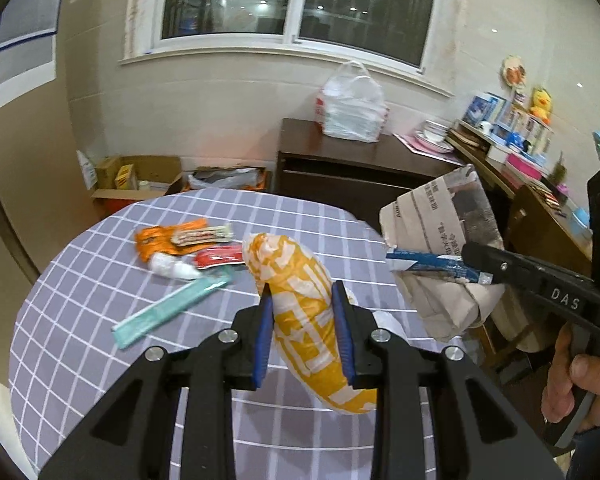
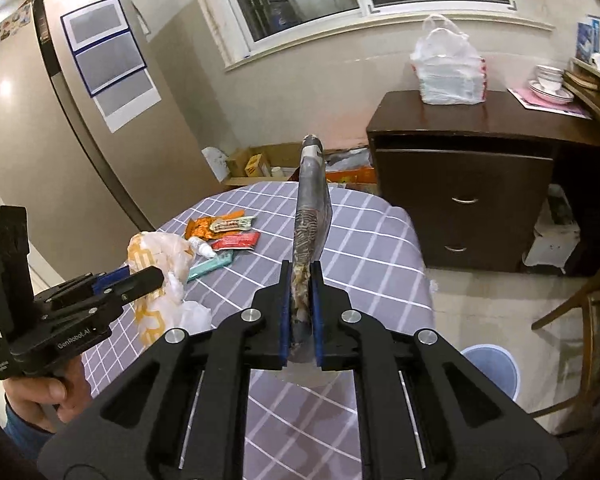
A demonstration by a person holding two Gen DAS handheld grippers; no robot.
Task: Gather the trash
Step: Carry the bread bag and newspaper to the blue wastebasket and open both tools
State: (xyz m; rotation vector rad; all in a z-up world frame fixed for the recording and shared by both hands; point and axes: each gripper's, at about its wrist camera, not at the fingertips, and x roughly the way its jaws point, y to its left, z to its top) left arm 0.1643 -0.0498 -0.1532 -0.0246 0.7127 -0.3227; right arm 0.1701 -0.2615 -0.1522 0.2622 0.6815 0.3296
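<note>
Across the round tabletop (image 1: 80,320), covered in a grey cloth with white grid lines: lying loose at the far side, an orange wrapper (image 1: 160,238), a red sachet (image 1: 219,258), a small white tube (image 1: 172,269) and a teal strip (image 1: 170,312), clustered close together.

Behind the tabletop: standing against the tiled wall under a window (image 1: 296,0), a dark wooden cabinet (image 2: 460,184) with two drawers. Resting on the cabinet top, a white plastic bag (image 2: 448,68), filled and tied; beside it, stacked bowls (image 2: 548,80). Sitting on the floor to the cabinet's left, an open cardboard box (image 1: 140,176) holding a yellow carton.

Left gripper (image 1: 303,296): jaws pinching a crumpled yellow-and-white wrapper (image 1: 300,312), holding it above the tabletop.

Right gripper (image 2: 301,276): jaws pressed onto a folded newspaper bundle (image 2: 310,208), holding it upright in the air beyond the tabletop's right edge.
</note>
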